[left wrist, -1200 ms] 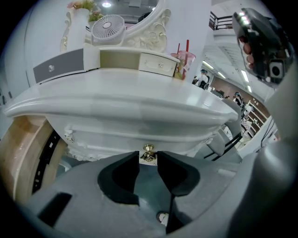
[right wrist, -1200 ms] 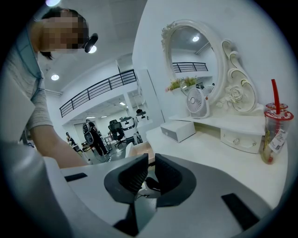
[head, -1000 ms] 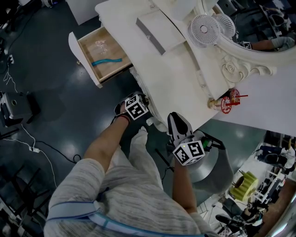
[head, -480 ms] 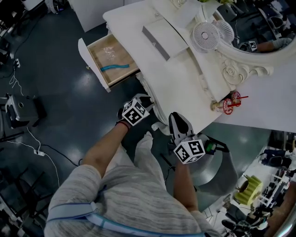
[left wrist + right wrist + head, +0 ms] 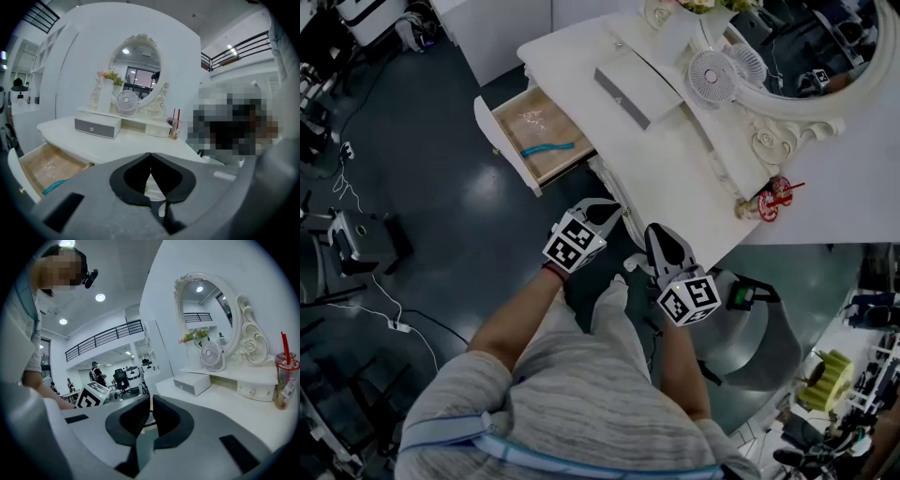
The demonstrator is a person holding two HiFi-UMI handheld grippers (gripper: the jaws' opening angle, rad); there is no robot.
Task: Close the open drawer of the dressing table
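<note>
Black-and-white square markers on the left tongs (image 5: 602,210) and right tongs (image 5: 657,234). Ahead of both, cream-white dressing table (image 5: 675,178); beyond the left pair, pale wood drawer (image 5: 555,165) holding a teal strip (image 5: 547,150). Underneath, glossy dark blue-grey floor (image 5: 441,216).

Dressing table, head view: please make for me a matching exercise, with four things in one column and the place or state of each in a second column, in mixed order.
Things
1. drawer
2. blue strip
3. small fan
4. cup with red straws

Places or states
A. stands in front of the mirror
B. lies inside the drawer
C. pulled out, open
D. at the end of the table far from the drawer

Pairs: 1-C, 2-B, 3-A, 4-D
</note>
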